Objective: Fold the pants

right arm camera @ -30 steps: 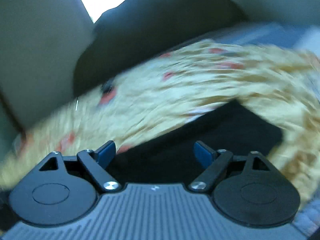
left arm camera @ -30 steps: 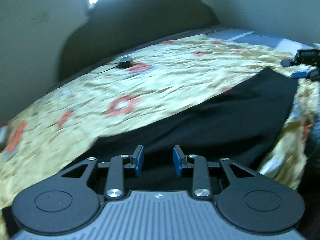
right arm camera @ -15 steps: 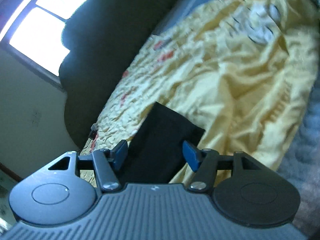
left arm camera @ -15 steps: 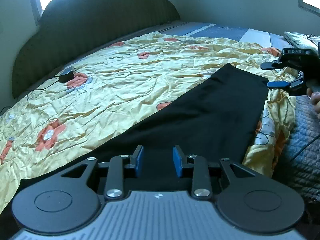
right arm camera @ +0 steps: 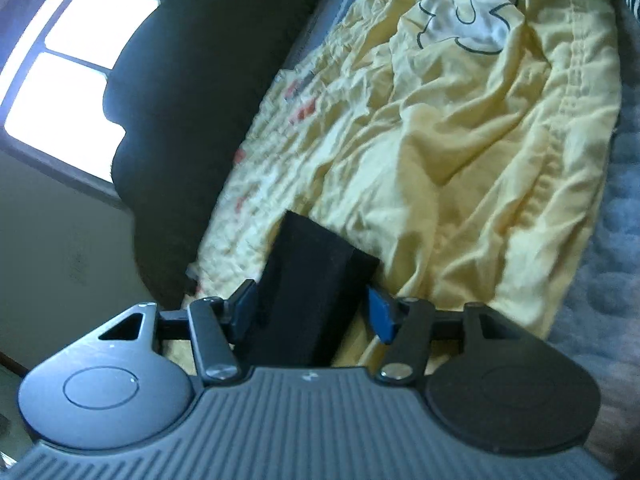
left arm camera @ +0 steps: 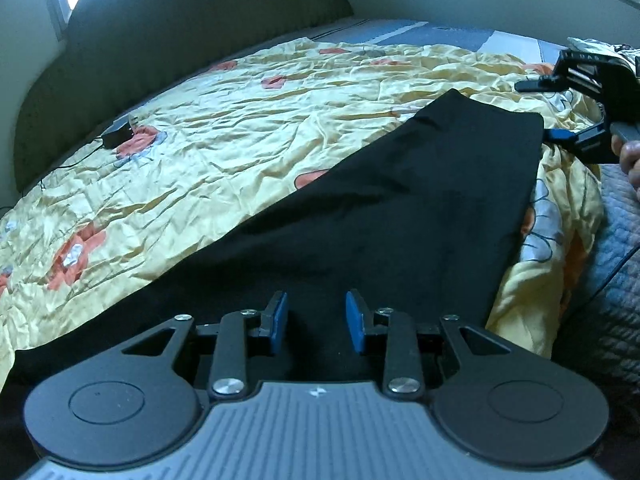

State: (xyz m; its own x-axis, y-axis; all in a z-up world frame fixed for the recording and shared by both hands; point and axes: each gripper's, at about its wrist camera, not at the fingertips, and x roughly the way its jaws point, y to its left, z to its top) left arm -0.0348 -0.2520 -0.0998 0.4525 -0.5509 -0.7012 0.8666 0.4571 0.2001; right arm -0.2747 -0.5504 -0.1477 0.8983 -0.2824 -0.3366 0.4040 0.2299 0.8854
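Observation:
Black pants point(left arm camera: 400, 200) lie flat in a long strip on the yellow flowered bedspread point(left arm camera: 240, 140). My left gripper point(left arm camera: 316, 312) hovers low over their near, wide end. Its blue pads stand a little apart, with dark cloth under the gap and no visible pinch. My right gripper point(left arm camera: 532, 111) is at the far hem, rolled on its side, one finger above the cloth and one below. In the right wrist view the pants' hem end point(right arm camera: 316, 264) reaches in between the pads of the right gripper point(right arm camera: 312, 308), which stand open around it.
A small black adapter point(left arm camera: 120, 136) with its cable lies on the bedspread at the left. A dark headboard point(left arm camera: 180, 40) rises behind the bed. Grey quilted bedding point(left arm camera: 616, 240) borders the right side, where a person's fingers point(left arm camera: 632, 156) hold the right gripper.
Both views have steadied after a blurred sweep. The right gripper rolled onto its side, came down to the hem, and its jaws narrowed. The left jaw gap is unchanged.

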